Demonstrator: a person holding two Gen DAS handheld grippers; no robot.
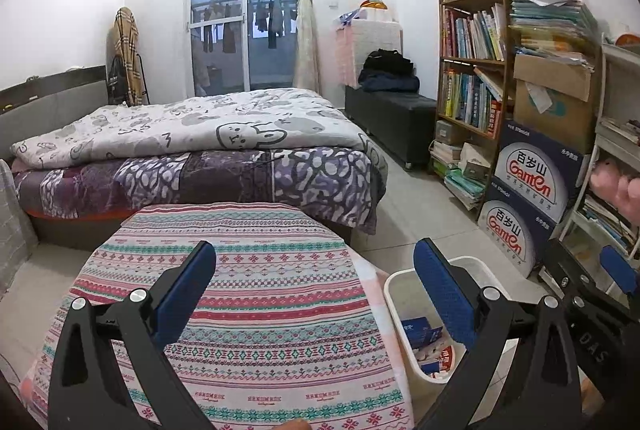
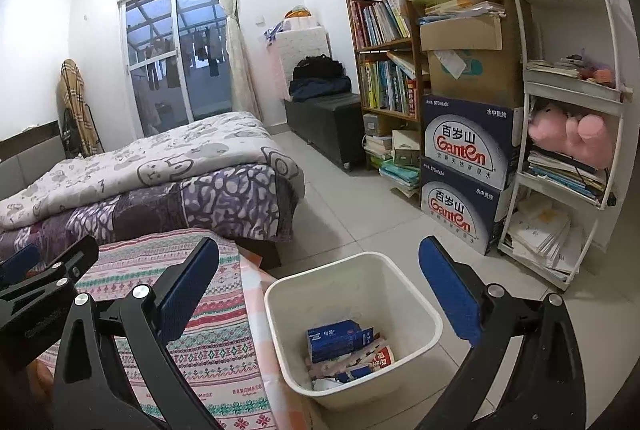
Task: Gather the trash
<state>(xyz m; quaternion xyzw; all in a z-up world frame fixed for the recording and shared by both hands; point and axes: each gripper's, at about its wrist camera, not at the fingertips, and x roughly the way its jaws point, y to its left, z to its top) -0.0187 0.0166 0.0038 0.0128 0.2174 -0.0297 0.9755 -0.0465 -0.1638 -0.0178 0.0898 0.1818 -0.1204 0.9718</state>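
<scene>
A white plastic bin [image 2: 416, 304] stands on the tiled floor beside a table with a striped patterned cloth [image 1: 256, 294]. It also shows in the left wrist view [image 1: 400, 294]. Inside lie blue cartons [image 2: 340, 340] and crumpled wrappers [image 2: 372, 360]. My right gripper [image 2: 318, 294] is open and empty, held above the bin. My left gripper [image 1: 314, 292] is open and empty above the cloth's right part, its right finger over the bin. The left gripper shows at the left edge of the right wrist view [image 2: 36, 278]; the right gripper shows at the right of the left wrist view [image 1: 592, 294].
A bed [image 1: 200, 157] with a printed quilt lies beyond the table. Two stacked Ganten water boxes [image 2: 468, 173], a wooden bookshelf [image 2: 384, 61] and a white shelf rack [image 2: 572, 133] line the right wall. A black bench [image 2: 324, 125] stands farther back.
</scene>
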